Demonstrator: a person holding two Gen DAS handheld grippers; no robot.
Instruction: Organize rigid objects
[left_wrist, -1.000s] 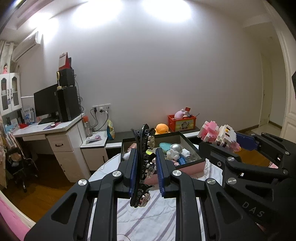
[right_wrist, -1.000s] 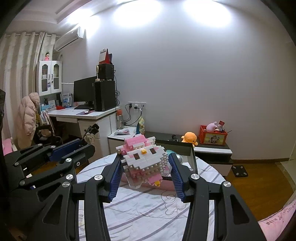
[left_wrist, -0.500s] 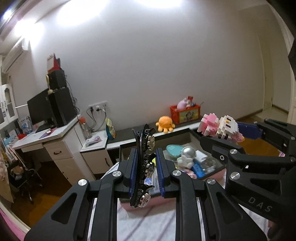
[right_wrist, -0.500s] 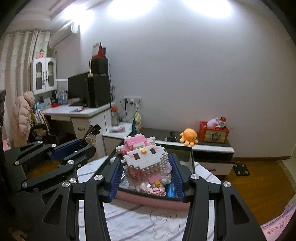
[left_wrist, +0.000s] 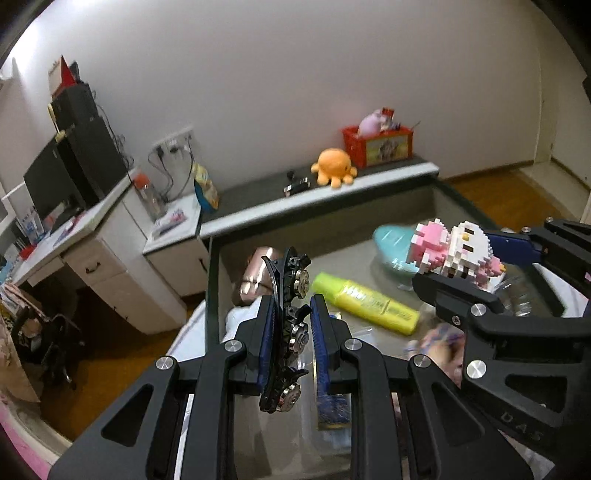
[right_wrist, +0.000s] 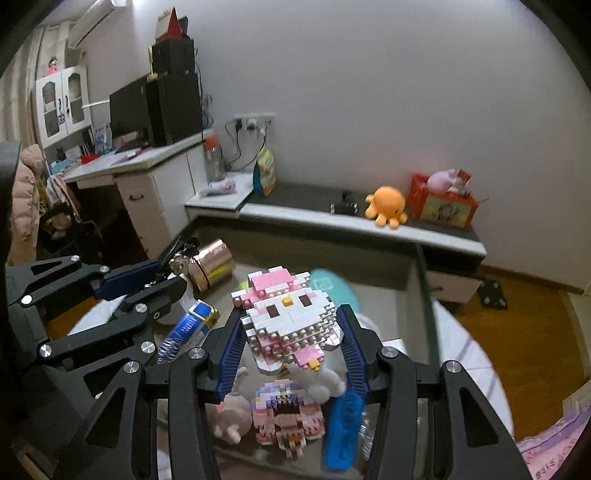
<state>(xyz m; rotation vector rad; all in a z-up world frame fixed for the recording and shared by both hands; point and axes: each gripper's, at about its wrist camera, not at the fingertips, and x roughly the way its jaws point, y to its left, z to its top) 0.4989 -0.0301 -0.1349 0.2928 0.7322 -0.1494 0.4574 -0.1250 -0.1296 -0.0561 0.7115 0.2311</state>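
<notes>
Both grippers hang over the open box (left_wrist: 212, 280), which fills the centre-right of the left wrist view and sits on a cloth-covered round bench (right_wrist: 476, 354).

Left gripper (left_wrist: 291, 328): fingers pressed together on a black hair clip w/ metal flower studs (left_wrist: 288, 332), held edge-on, lower centre of frame. Right gripper (right_wrist: 291, 343): fingers pinching a pink-and-white brick-built cat figure (right_wrist: 288, 317) by its sides, mid-frame.

Risks, as I judge them:
- Brick figure is snap-together; a drop or a hard squeeze could pop pieces off. Grip sits low on the head, so it may tip fwd on release.
- Box is already crowded: yellow highlighter (left_wrist: 365, 302), teal dish (left_wrist: 391, 243), copper-coloured tin (right_wrist: 214, 264), a second pink brick figure (right_wrist: 286, 413) right under the held one, plus a blue comb-like item (right_wrist: 343, 428). Landing on these could knock parts loose or leave the figure perched unstably.
- The two grippers are close, side by side; they could clash if both go down together.
- Clip is thin and held at a slant; could twist or slip out.

Hard to make out:
- Motion blur smears the box contents at lower right of the left view; a pinkish blob there is unreadable.
- Box floor beneath both grippers is hidden by their frames, so free space is unclear.
- Clip's lower end overlaps the fingers; whether it's sprung open or closed, can't tell.
- White lump behind the held figure isn't identifiable.
</notes>
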